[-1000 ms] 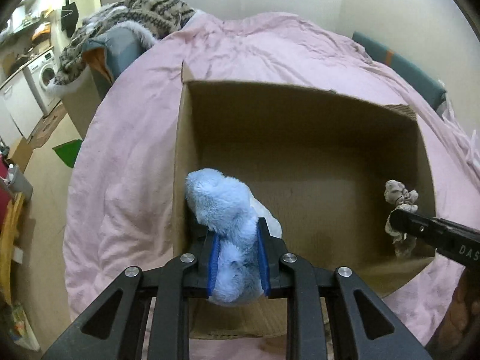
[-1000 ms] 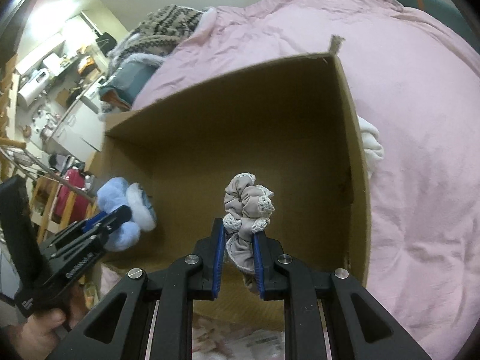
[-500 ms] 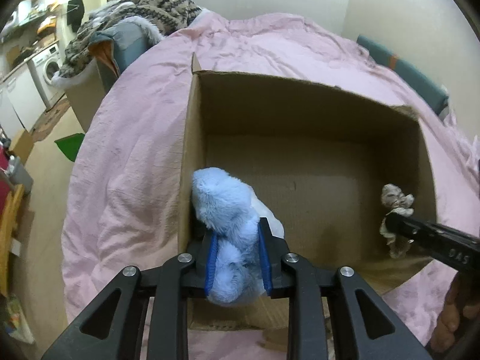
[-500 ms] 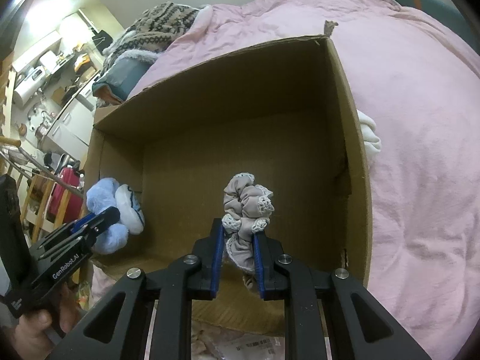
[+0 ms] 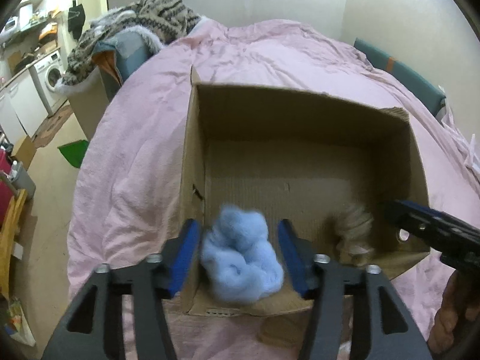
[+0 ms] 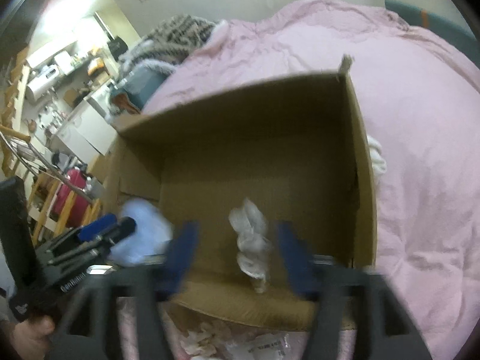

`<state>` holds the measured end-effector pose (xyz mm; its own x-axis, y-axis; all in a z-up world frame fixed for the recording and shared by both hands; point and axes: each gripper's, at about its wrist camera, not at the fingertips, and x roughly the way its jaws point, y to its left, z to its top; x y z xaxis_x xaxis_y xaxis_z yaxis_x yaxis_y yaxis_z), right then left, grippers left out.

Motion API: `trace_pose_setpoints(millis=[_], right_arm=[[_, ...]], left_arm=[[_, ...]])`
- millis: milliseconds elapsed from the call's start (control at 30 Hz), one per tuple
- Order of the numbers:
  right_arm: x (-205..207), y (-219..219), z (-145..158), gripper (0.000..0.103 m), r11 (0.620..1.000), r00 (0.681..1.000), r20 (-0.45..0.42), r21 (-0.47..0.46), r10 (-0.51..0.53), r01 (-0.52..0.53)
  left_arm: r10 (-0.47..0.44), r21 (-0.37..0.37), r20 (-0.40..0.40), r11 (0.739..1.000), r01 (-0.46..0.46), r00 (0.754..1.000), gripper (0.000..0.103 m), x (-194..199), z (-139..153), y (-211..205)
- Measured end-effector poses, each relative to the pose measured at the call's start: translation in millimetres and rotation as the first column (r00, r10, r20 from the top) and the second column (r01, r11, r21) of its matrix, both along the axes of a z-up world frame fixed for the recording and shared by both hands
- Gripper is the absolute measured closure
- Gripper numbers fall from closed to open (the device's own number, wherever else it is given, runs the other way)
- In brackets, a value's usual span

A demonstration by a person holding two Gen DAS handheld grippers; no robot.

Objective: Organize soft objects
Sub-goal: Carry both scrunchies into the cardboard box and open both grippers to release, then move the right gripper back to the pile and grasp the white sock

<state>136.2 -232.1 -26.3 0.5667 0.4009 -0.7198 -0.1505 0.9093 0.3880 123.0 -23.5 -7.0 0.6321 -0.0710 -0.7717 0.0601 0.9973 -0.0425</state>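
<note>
Soft things sit low inside my open cardboard box [image 5: 300, 126], which rests on a wide pink bedspread [image 5: 135, 156] and is the biggest object before me. Its brown walls stand upright, its mouth opens upward, and its long side runs left to right.

My left gripper [image 5: 238, 250] is over the box's near left corner. Its blue-padded jaws are opening, and a fluffy pale blue plush [image 5: 240, 255] lies between them, blurred, with a gap on each side. It is a rounded lump with no clear long axis that I can make out.

My right gripper [image 6: 235, 253] is over the near right part of the box, jaws also opening and standing wide. Between them, touching neither pad, is a smaller grey-white ruffled scrunchie [image 6: 250, 240], blurred, its length running roughly up and down in the right wrist view. I cannot tell whether either item has reached the floor of the box.
</note>
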Motion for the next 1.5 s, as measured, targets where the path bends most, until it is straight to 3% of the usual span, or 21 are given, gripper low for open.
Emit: trace_pose_setpoints(millis=[133, 433, 833, 1100, 1500], right_arm=[[-2, 1, 10, 0.025, 1.0, 0.999, 0.048, -0.013, -0.008, 0.009], [-4, 1, 12, 0.025, 1.0, 0.999, 0.044, -0.01, -0.021, 0.021], [-36, -7, 30, 0.025, 0.999, 0.999, 0.028, -0.009, -0.038, 0.039], [-66, -16, 32, 0.026, 0.999, 0.999, 0.004, -0.015, -0.052, 0.052], [-94, -17, 16, 0.026, 0.997, 0.992, -0.106, 0.025, -0.067, 0.07]], left_arm=[[-0.017, -0.03, 0.023, 0.999, 0.018, 1.0, 0.033, -4, 8, -1], [0.033, -0.029, 0.038, 0.999, -0.032, 0.999, 0.033, -8, 17, 5], [0.038, -0.042, 0.058, 0.998, -0.036, 0.998, 0.033, -34, 41, 19], [0.033, -0.036, 0.01, 0.999, -0.033, 0.999, 0.033, -55, 35, 26], [0.08, -0.051, -0.043, 0.995, -0.082, 0.996, 0.033, -93, 33, 41]])
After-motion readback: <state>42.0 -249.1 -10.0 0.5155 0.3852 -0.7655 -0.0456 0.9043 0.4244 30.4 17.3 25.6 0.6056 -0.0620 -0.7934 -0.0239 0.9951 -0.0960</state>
